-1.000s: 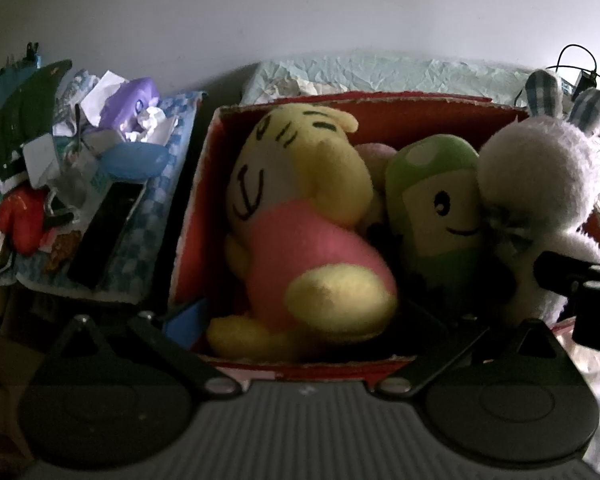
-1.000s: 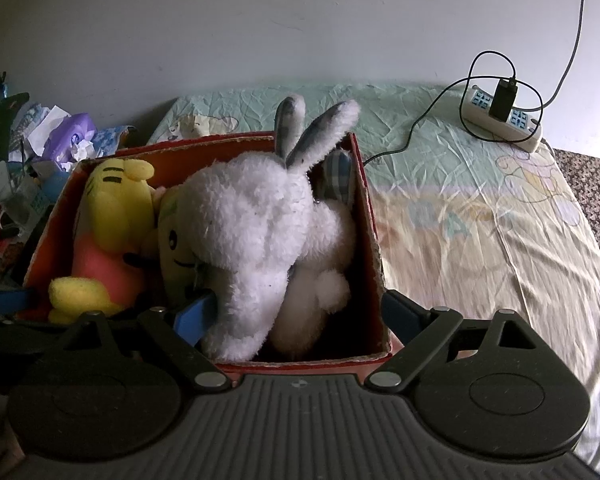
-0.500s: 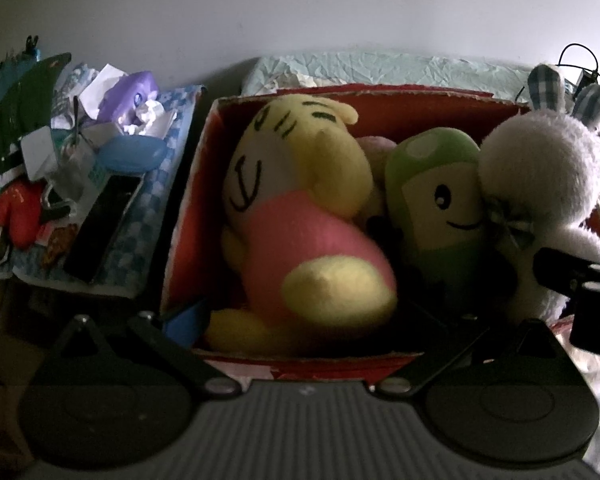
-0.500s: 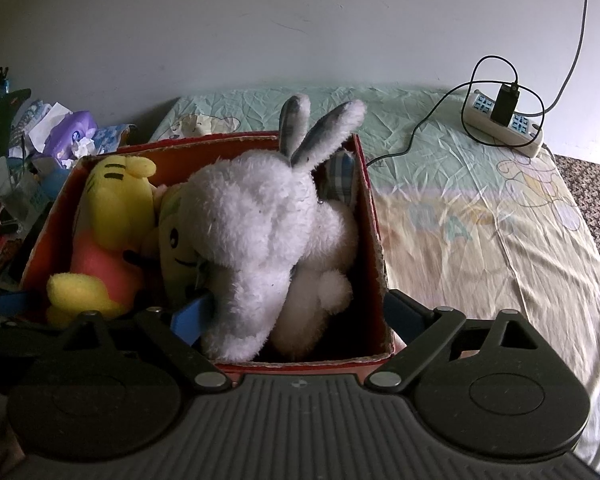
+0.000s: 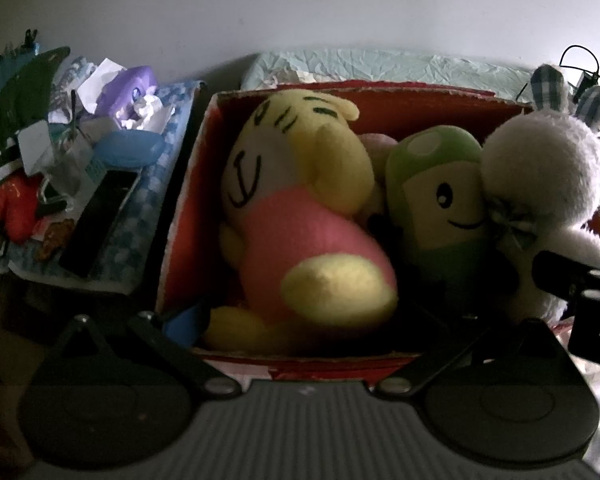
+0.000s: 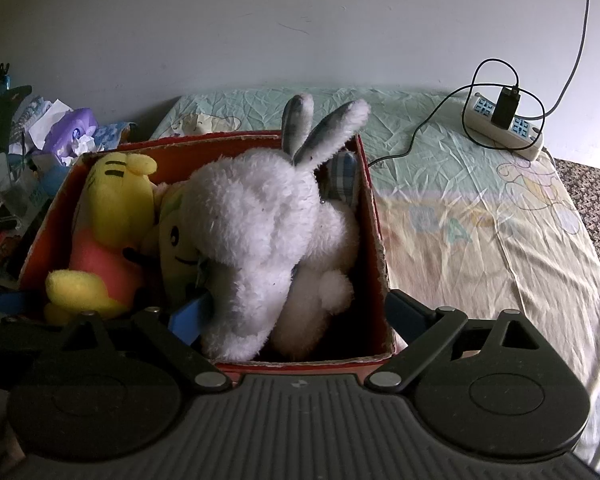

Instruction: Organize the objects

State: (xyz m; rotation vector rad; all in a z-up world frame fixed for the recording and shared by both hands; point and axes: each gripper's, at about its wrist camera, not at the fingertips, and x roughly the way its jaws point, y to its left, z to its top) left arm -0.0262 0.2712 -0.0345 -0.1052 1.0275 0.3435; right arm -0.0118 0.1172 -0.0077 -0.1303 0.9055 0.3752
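A red cardboard box sits on the bed, packed with soft toys. A yellow and pink plush lies at its left, a green smiling plush in the middle, and a white bunny at its right. My left gripper is open at the box's near edge, its fingers straddling the yellow plush. My right gripper is open too. One of its fingers lies beside the bunny inside the box, the other outside the right wall.
A heap of clutter with a purple toy and a flat black object lies left of the box. To the right stretches the rumpled bed sheet, with a power strip and cables near the wall.
Hardly anything differs: both views drift slightly, the toys stay put in the box, and both pairs of fingers keep the same wide spread.
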